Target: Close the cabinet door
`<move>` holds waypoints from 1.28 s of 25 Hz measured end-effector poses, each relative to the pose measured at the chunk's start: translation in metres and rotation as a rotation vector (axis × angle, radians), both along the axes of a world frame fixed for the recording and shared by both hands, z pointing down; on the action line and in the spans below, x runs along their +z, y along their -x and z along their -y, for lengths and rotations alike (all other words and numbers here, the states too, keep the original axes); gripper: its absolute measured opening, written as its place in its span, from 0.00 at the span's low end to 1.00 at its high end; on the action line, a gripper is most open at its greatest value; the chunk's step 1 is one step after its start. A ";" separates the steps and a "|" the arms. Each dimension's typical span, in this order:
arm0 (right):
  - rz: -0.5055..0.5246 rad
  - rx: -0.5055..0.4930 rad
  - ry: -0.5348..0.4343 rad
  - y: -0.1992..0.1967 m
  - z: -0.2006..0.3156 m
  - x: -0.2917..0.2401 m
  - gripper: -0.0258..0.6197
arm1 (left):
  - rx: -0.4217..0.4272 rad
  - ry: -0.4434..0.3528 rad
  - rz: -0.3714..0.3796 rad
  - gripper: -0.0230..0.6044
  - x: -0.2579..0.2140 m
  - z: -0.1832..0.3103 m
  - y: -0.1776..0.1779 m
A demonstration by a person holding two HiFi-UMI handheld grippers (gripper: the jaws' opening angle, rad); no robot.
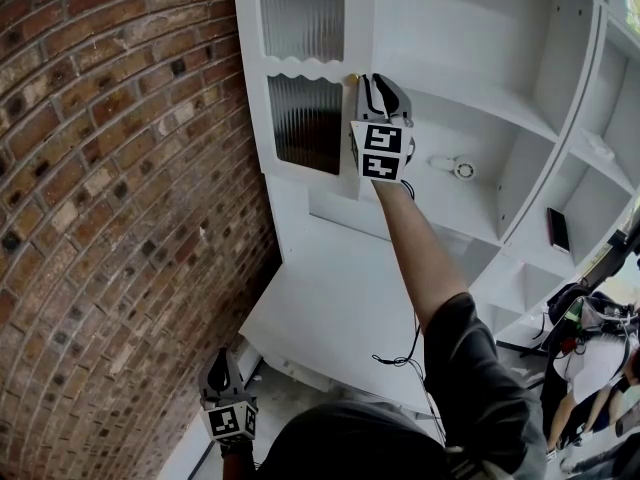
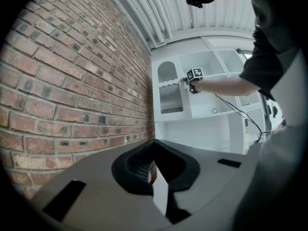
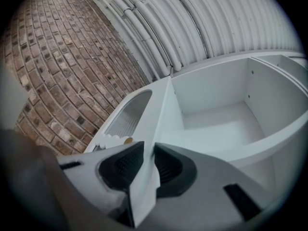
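In the head view a white cabinet (image 1: 480,58) with open, curved shelves stands against a rough red brick wall (image 1: 110,218). Its door (image 1: 305,78) is at 11 o'clock: a flat white panel with its long axis upright, two ribbed glass panes, a scalloped strip between them and a small brass knob (image 1: 352,78) on its right edge. The right gripper (image 1: 372,86) reaches up to that edge just beside the knob. The left gripper (image 1: 222,363) hangs low at 7 o'clock, by the wall.

The left gripper view alone shows the cabinet head-on. The door (image 2: 169,93), at 12 o'clock, faces outward and lies close to the cabinet's front; how far ajar it is cannot be told. The right gripper (image 2: 188,78) is at its right edge. The left gripper (image 2: 154,143) has its dark, textured pads clenched tip to tip on nothing.

The right gripper view alone shows the grip. The door's (image 3: 144,114) thick white edge runs up from 6 o'clock between the pads, and the right gripper (image 3: 147,150) clamps it. The knob (image 3: 128,140) is just left of the jaws, and a corrugated ceiling (image 3: 216,18) is overhead.
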State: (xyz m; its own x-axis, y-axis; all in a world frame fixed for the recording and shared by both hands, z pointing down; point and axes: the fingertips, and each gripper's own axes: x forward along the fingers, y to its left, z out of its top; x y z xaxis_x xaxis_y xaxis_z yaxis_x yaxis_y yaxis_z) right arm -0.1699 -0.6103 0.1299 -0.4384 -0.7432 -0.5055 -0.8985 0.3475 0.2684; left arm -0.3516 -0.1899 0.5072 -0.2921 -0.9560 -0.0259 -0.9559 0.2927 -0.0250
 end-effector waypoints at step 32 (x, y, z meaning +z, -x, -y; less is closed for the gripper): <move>-0.020 -0.015 0.004 -0.003 -0.013 0.001 0.15 | -0.014 0.007 0.000 0.04 -0.002 -0.014 -0.005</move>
